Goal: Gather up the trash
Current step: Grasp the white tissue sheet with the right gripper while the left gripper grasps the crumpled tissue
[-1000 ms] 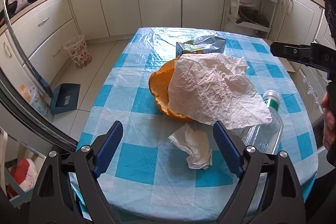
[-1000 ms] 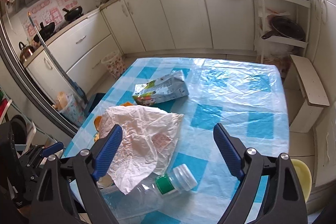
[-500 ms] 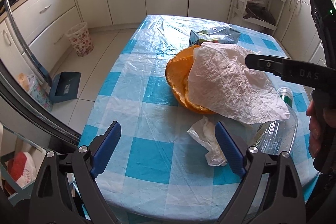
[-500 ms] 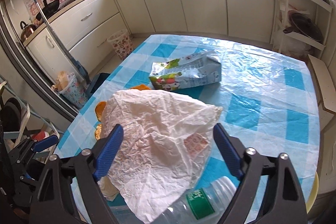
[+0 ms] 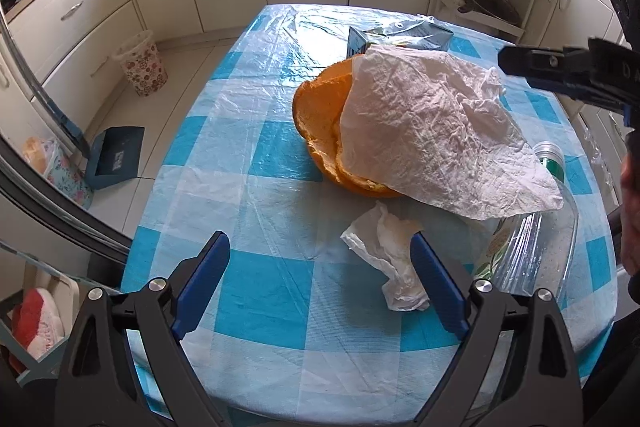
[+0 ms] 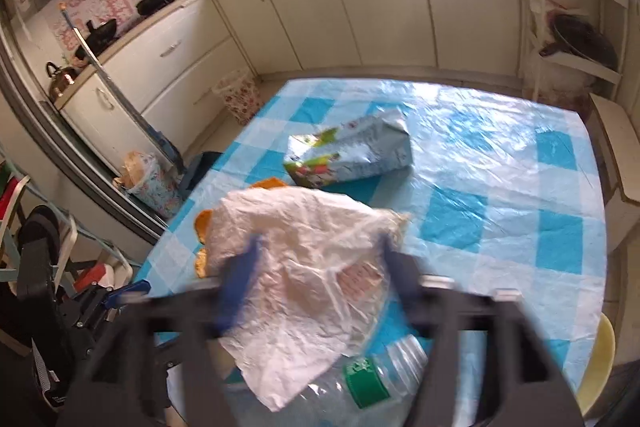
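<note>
The left gripper (image 5: 320, 259) is hovering over the near edge of the table (image 5: 224, 155), fingers spread wide with nothing between them. A crumpled tissue (image 5: 390, 261) is lying on the checked cloth right by its right-hand finger (image 5: 438, 287); can't tell if they're touching.

The big wrinkled paper sheet (image 5: 436, 135) is draping over the orange peel (image 5: 320, 123) near the middle of the tabletop, its long axis running from the far carton side down toward the near right edge, with the pointed corner hanging over the plastic bottle (image 5: 536, 247).

That bottle is lying on its side at the near right edge, green-labelled neck and cap (image 5: 550, 155) pointing toward the far right corner.

The juice carton (image 6: 352, 153) is lying flat past the peel, long axis running roughly across the table, folded top pointing at the right edge.

The right gripper (image 6: 316, 279) is blurry from motion in its own view, sitting over the paper sheet with the sheet between its fingers. They're looking fairly wide apart, not pinching the paper as far as I can see.
</note>
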The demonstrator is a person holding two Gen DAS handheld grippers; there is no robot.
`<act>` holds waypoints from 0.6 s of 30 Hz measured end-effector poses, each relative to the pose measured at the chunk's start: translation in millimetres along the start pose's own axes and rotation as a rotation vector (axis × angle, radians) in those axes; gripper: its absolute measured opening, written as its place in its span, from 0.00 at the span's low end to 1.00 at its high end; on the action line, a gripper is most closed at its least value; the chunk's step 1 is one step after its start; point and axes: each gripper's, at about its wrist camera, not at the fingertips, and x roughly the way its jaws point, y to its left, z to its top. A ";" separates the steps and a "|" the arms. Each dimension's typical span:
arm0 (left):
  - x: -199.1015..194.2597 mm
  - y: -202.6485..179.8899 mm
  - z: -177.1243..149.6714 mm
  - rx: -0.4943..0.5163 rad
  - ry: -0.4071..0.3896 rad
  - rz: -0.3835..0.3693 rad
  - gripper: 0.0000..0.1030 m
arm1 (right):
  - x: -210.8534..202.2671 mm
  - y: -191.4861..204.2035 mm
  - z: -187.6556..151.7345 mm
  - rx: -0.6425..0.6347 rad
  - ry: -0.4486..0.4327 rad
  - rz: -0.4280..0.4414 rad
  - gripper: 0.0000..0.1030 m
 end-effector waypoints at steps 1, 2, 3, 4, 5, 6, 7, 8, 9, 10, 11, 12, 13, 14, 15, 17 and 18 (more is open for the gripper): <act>1.0 -0.9 -0.4 0.001 0.003 -0.001 0.85 | 2.1 0.3 -2.2 -0.007 0.012 -0.005 0.76; 2.0 -1.6 -0.9 0.003 0.005 0.000 0.85 | 5.4 2.0 -4.9 -0.013 0.024 -0.002 0.75; 3.6 -2.7 -1.5 0.006 0.008 0.002 0.85 | 9.2 4.3 -7.5 -0.022 0.035 0.005 0.68; 5.2 -4.0 -1.9 0.009 0.012 0.002 0.85 | 13.5 6.2 -9.9 -0.030 0.050 0.017 0.60; 6.8 -5.4 -2.1 0.011 0.015 0.002 0.85 | 16.7 7.4 -11.8 -0.032 0.065 0.033 0.37; 8.1 -6.4 -2.4 0.014 0.018 0.002 0.85 | 20.1 9.0 -12.9 -0.032 0.075 0.049 0.19; 9.5 -7.7 -2.9 0.019 0.022 0.003 0.85 | 20.3 9.9 -13.2 -0.031 0.072 0.062 0.13; 10.4 -8.4 -3.2 0.023 0.024 0.005 0.85 | 17.8 9.8 -12.6 -0.027 0.063 0.077 0.08; 12.0 -9.3 -3.9 0.027 0.028 0.009 0.85 | 13.4 8.6 -11.0 -0.017 0.048 0.101 0.04; 12.9 -9.2 -3.8 0.028 0.031 0.010 0.85 | 5.5 6.7 -8.6 -0.003 0.018 0.126 0.04; 14.1 -8.8 -3.4 0.025 0.032 0.010 0.85 | -2.4 4.9 -6.0 0.003 -0.012 0.139 0.04; 15.2 -7.6 -3.3 0.019 0.037 0.009 0.85 | -11.4 2.3 -3.4 0.011 -0.044 0.145 0.03; 16.3 -6.1 -3.3 0.013 0.041 0.007 0.85 | -19.8 -1.4 -0.5 0.019 -0.074 0.147 0.03; 17.7 -4.8 -3.1 0.005 0.047 0.002 0.85 | -27.7 -5.3 1.5 0.028 -0.104 0.149 0.03; 18.9 -4.1 -3.0 -0.001 0.050 -0.003 0.85 | -34.2 -9.5 3.2 0.036 -0.127 0.146 0.03; 21.1 -3.4 -3.0 -0.009 0.057 -0.009 0.85 | -42.8 -18.8 6.2 0.050 -0.148 0.126 0.03; 21.8 -3.6 -2.6 -0.009 0.057 -0.009 0.85 | -42.9 -22.0 7.3 0.054 -0.141 0.111 0.03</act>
